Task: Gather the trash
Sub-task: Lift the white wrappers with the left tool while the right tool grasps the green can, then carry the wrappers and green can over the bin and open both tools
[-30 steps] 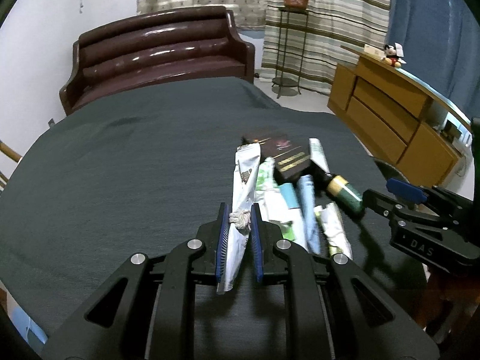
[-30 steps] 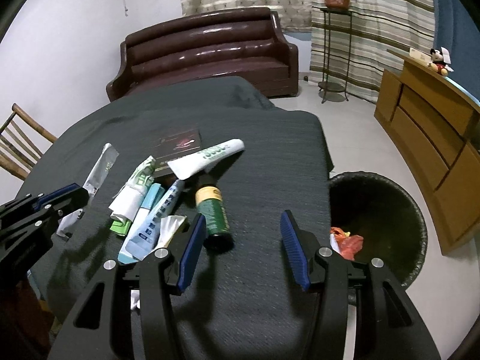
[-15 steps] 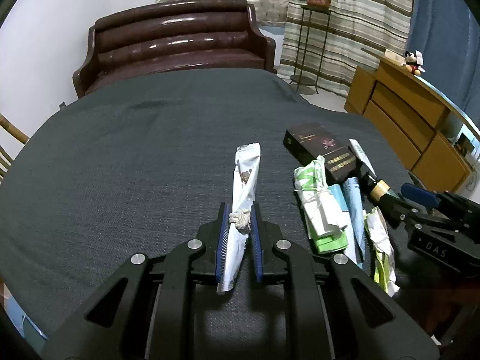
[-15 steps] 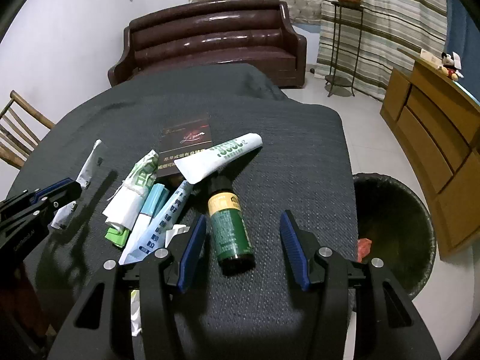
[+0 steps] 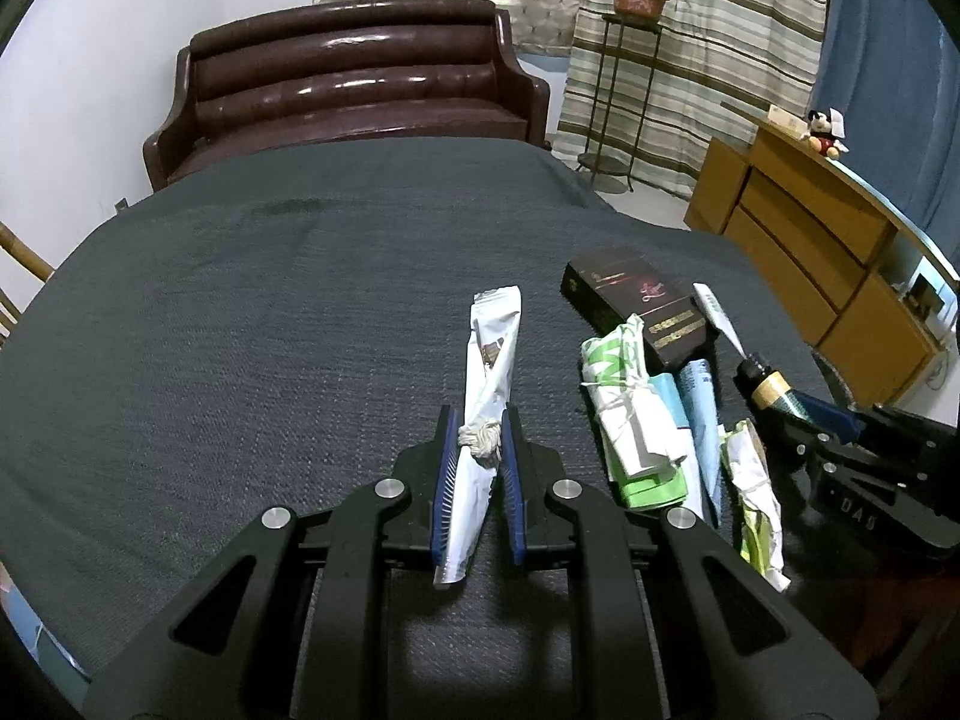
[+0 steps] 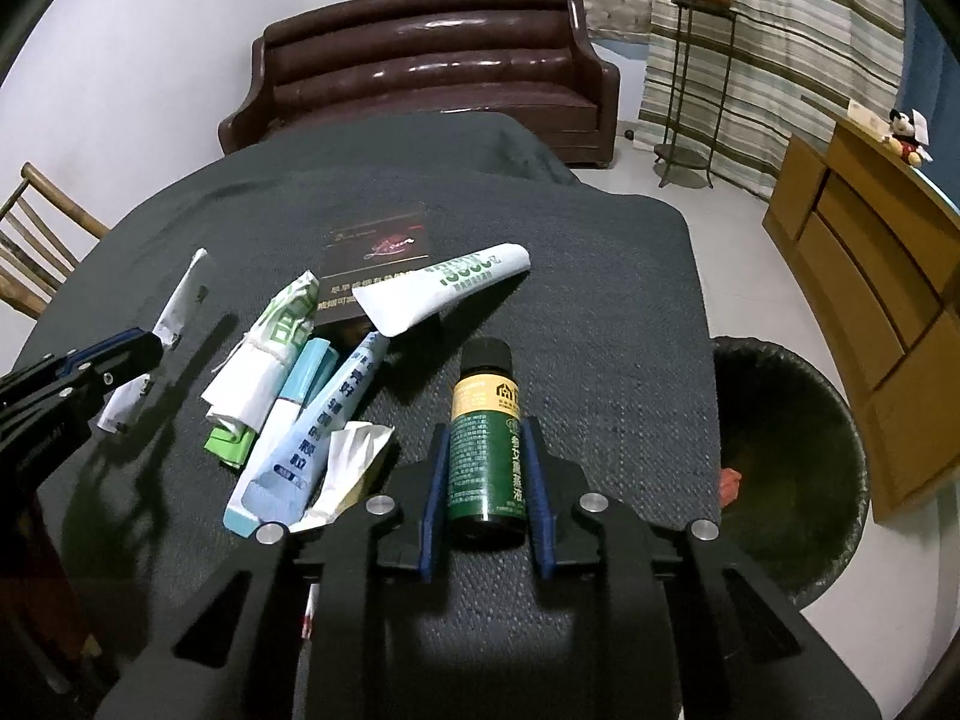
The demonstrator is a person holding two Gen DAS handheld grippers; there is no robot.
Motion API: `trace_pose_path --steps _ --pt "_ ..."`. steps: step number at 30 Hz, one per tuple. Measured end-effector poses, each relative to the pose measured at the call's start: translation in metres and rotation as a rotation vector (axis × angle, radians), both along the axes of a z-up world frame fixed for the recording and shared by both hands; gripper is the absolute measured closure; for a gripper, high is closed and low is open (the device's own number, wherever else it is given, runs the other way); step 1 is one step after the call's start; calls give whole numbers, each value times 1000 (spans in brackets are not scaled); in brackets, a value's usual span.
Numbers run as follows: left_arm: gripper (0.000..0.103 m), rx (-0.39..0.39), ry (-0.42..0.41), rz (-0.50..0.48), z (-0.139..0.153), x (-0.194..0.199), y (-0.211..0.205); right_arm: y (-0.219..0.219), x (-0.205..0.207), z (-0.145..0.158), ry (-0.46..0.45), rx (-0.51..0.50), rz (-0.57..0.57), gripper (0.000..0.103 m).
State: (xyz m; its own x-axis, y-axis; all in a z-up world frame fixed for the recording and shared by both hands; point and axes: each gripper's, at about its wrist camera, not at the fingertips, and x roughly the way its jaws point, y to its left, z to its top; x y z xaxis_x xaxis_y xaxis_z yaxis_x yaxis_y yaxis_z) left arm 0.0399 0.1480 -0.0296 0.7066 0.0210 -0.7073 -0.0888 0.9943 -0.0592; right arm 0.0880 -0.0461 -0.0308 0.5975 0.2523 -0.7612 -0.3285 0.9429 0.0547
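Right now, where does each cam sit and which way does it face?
Left wrist: on the left gripper, looking down across the table at the sofa; its jaws pinch a wrapper.
Right wrist: on the right gripper, same heading; jaws around a green bottle, bin to the right.
Shared: trash pile, sofa, each other's gripper.

Matt woven cloth under glossy plastic, foil and card.

The surface (image 5: 252, 324) wears a dark grey cloth, coarse-woven and matt. The left tool (image 5: 478, 456) is matt black plastic with ribbed blue pads and bright metal screws; the wrapper (image 5: 489, 348) in it looks like crinkled silvery-white foil. The green bottle (image 6: 487, 450) in the right tool (image 6: 486, 474) has a shiny printed label and a matt black cap. The white tube (image 6: 441, 294) is smooth plastic, the dark box (image 6: 375, 258) satin card. The sofa (image 6: 420, 66) gleams like polished brown leather; the cabinet (image 6: 870, 276) is plain wood.
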Motion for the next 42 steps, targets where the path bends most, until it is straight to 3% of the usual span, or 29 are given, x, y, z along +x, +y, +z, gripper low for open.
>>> trace_pose_path --steps 10,21,42 --pt "89 -15 -49 -38 18 -9 -20 -23 -12 12 -54 20 -50 79" --pt "89 -41 -79 -177 31 7 -90 -84 -11 24 -116 -7 -188 79" --pt "89 -7 -44 -370 8 55 -216 -163 6 14 -121 11 -353 79"
